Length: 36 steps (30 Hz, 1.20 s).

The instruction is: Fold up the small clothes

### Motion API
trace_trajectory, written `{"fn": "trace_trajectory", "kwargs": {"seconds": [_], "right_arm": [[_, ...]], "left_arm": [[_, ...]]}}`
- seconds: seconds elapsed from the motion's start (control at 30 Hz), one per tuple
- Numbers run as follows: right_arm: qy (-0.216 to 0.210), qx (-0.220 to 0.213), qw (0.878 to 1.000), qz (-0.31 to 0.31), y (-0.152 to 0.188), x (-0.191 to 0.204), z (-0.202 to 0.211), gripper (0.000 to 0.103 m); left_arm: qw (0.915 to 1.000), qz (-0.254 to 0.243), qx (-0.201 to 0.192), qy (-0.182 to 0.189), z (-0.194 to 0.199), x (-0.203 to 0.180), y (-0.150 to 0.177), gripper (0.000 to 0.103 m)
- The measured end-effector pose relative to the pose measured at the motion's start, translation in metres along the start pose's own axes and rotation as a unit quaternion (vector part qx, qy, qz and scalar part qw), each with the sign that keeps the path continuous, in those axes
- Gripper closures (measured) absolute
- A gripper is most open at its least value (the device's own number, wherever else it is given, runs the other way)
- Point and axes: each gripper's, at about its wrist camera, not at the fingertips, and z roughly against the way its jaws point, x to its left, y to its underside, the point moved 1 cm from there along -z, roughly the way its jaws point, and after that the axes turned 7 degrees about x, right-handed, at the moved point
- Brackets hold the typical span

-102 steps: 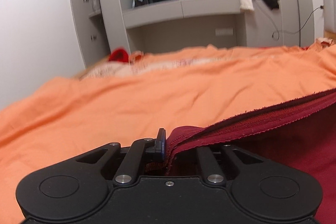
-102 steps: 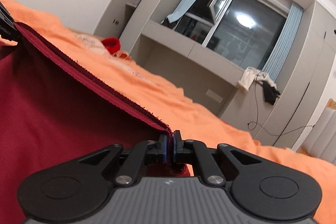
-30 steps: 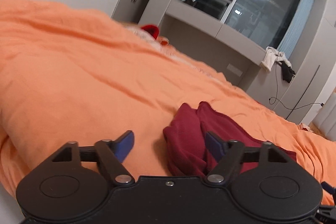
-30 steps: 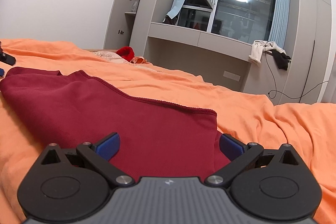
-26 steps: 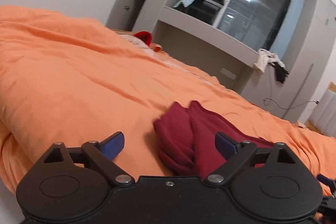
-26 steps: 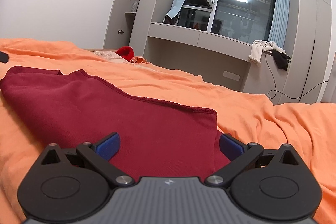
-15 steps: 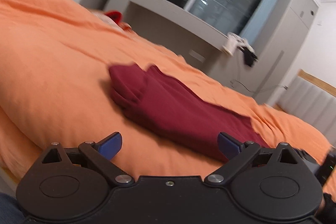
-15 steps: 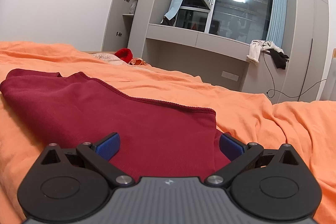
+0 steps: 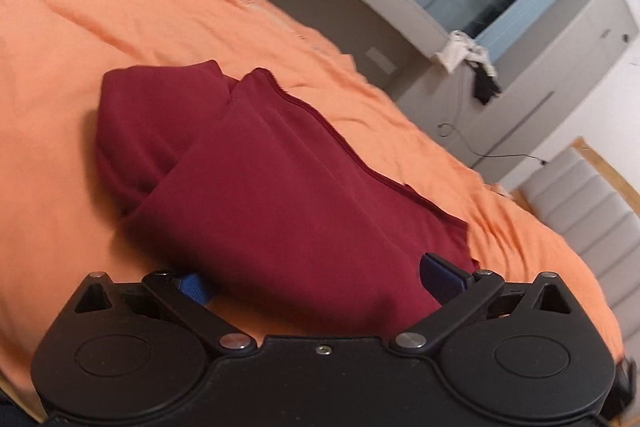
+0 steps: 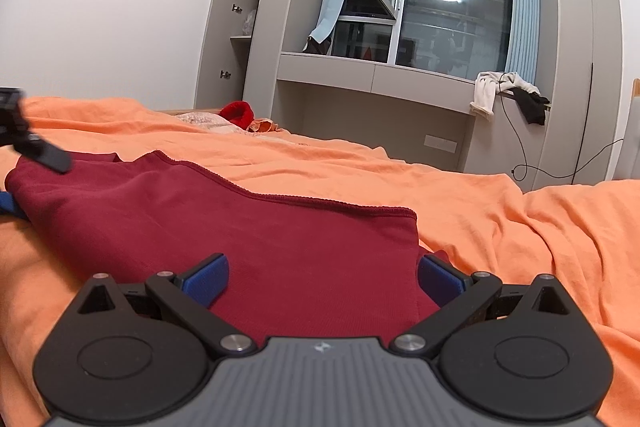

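A dark red garment (image 9: 280,179) lies folded flat on the orange bedspread (image 9: 80,27), with a bunched sleeve at its left end. My left gripper (image 9: 318,281) hangs low over the garment's near edge. Its jaws are opening, and the cloth lies between the blue pads (image 9: 440,275) without being pressed. My right gripper (image 10: 322,279) stands open over the other end of the same garment (image 10: 240,227), whose corner lies loose between the pads. At the far left of the right wrist view, one of the left gripper's fingers (image 10: 48,155) shows above the cloth.
A small red item (image 10: 238,113) and a patterned cloth lie at the far side of the bed. Grey cabinets and a window ledge with draped clothes (image 10: 504,91) stand behind. A padded headboard (image 9: 580,195) rises on the right, and a cable hangs near the wall.
Both grippers have let go of the garment's edge, and it now lies on the bed. The left gripper swung right and closer over the cloth as its jaws widened. The right gripper stayed still.
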Motion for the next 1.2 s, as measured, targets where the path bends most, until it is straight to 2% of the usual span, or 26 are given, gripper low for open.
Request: {"fn": "trace_trajectory", "kwargs": {"seconds": [0.13, 0.2, 0.37, 0.5, 0.67, 0.8, 1.0, 1.07, 1.2], "right_arm": [[-0.001, -0.014, 1.000, -0.011, 0.001, 0.002, 0.004, 0.000], [-0.003, -0.018, 1.000, -0.014, 0.001, 0.004, 0.005, 0.000], [0.004, -0.032, 0.999, -0.022, 0.001, 0.012, 0.006, 0.000], [0.007, -0.046, 0.998, -0.037, -0.005, 0.018, 0.007, 0.000], [0.019, -0.032, 0.998, -0.053, -0.020, 0.035, -0.007, 0.000], [0.007, -0.023, 0.998, -0.065, -0.028, 0.050, -0.018, 0.000], [0.012, -0.011, 1.000, -0.001, -0.019, 0.078, -0.031, 0.000], [0.005, 0.009, 1.000, 0.024, -0.014, 0.085, -0.039, 0.000], [-0.005, 0.023, 1.000, 0.014, -0.006, 0.085, -0.046, 0.000]], "left_arm": [[0.9992, -0.025, 0.006, -0.030, -0.020, -0.004, -0.021, 0.001], [0.9993, -0.028, -0.003, -0.024, -0.022, 0.003, -0.024, 0.001], [0.9983, -0.017, -0.054, -0.012, -0.007, 0.011, -0.019, 0.001], [0.9983, -0.001, -0.058, -0.007, -0.003, 0.017, -0.019, 0.001], [0.9982, -0.002, -0.058, -0.014, -0.003, 0.014, -0.019, 0.001], [0.9982, -0.009, -0.056, -0.021, -0.003, 0.012, -0.015, 0.001], [0.9983, -0.013, -0.053, -0.021, -0.002, 0.013, -0.013, 0.001], [0.9983, -0.013, -0.054, -0.021, -0.002, 0.013, -0.013, 0.001], [0.9982, -0.014, -0.052, -0.025, -0.004, 0.011, -0.013, 0.001]]}}
